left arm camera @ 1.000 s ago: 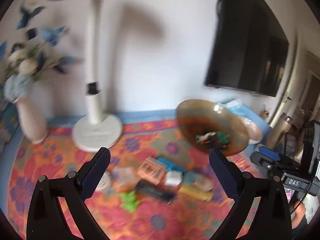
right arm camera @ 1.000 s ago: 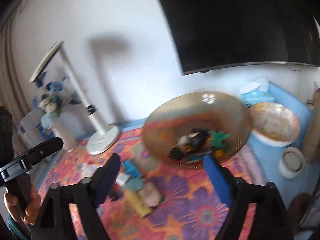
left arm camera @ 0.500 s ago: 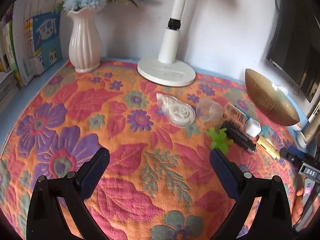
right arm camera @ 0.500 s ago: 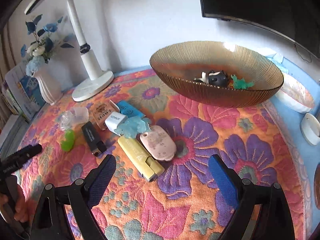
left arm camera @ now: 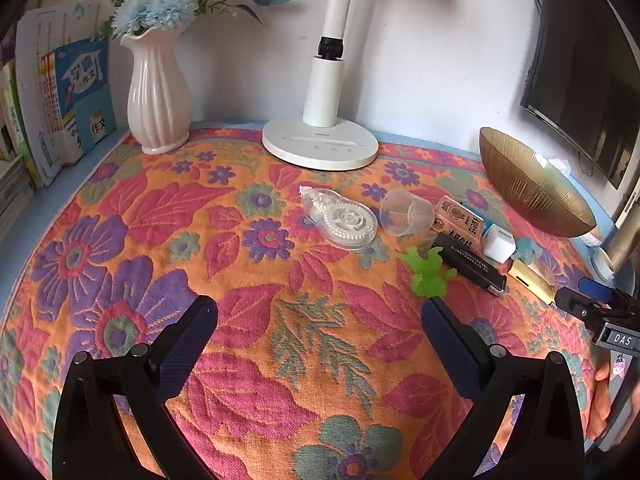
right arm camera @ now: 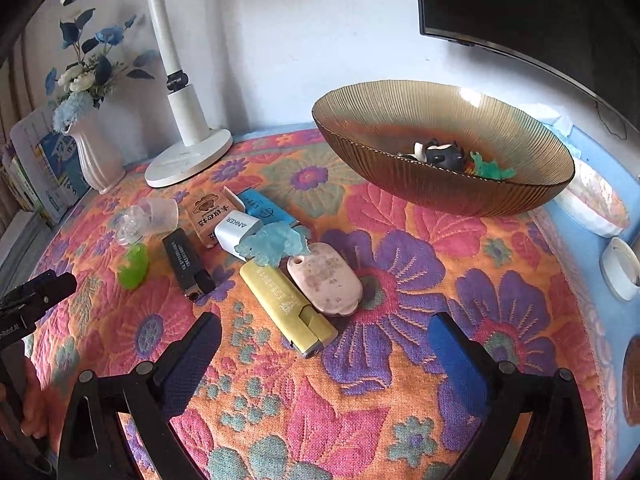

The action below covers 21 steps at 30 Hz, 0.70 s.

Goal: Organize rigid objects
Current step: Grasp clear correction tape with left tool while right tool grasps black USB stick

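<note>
The task was only partly done: the amber bowl (right arm camera: 440,184), far ahead and to the right of the right gripper (right arm camera: 324,344), already held three small figures, one black, one green, one white. About ten things waited on the floral cloth (right arm camera: 400,420): two lighters, yellow (right arm camera: 286,304) just ahead and black (right arm camera: 187,266) to the left, one pink case (right arm camera: 324,280), one charger (right arm camera: 236,230). Its jaws were opening with nothing between them; the left gripper (left arm camera: 318,330) also stood wide and empty.

Both wrist cams look down, close, sharing floral cloth (left arm camera: 304,344).
</note>
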Motion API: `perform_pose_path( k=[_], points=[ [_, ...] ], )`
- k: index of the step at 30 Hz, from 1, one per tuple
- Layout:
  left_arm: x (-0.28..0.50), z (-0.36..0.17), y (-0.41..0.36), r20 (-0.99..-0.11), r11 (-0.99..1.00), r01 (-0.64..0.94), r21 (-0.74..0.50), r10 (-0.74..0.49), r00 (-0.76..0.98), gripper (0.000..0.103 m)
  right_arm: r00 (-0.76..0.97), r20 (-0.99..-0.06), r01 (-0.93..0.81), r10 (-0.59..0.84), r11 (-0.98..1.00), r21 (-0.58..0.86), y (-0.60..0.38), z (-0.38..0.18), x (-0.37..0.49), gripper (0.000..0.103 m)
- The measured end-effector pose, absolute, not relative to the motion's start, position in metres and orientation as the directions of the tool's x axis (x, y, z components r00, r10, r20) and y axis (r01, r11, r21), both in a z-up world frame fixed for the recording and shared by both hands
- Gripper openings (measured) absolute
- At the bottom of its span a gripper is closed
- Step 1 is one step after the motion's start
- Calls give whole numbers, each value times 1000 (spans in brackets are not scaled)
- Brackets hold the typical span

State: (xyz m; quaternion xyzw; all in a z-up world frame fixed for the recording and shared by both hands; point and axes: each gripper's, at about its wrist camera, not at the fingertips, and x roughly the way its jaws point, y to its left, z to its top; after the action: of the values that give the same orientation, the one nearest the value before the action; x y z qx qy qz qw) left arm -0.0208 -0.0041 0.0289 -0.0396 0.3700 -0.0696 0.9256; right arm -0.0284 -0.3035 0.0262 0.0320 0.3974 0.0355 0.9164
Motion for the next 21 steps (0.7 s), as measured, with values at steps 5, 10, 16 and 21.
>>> perform_pose_path(
  k=[5, 10, 16, 21],
  points=[
    [-9, 25, -3, -730, 987, 101, -128, -163, 663, 102, 719, -687, -91, 107, 994, 60, -291, 36, -37, 102],
    [27, 36, -1, -775, 968, 137, -209, -249, 581, 101, 636, -745, -286, 202, 958, 16, -236, 50, -28, 81],
    [82, 22, -28, -839, 983, 158, -95, -164, 519, 97, 538, -821, -352, 190, 936, -14, -203, 24, 14, 59],
    [102, 7, -40, -834, 988, 150, -39, -115, 540, 89, 520, -830, -361, 203, 932, 2, -194, 12, 37, 59]
  ],
)
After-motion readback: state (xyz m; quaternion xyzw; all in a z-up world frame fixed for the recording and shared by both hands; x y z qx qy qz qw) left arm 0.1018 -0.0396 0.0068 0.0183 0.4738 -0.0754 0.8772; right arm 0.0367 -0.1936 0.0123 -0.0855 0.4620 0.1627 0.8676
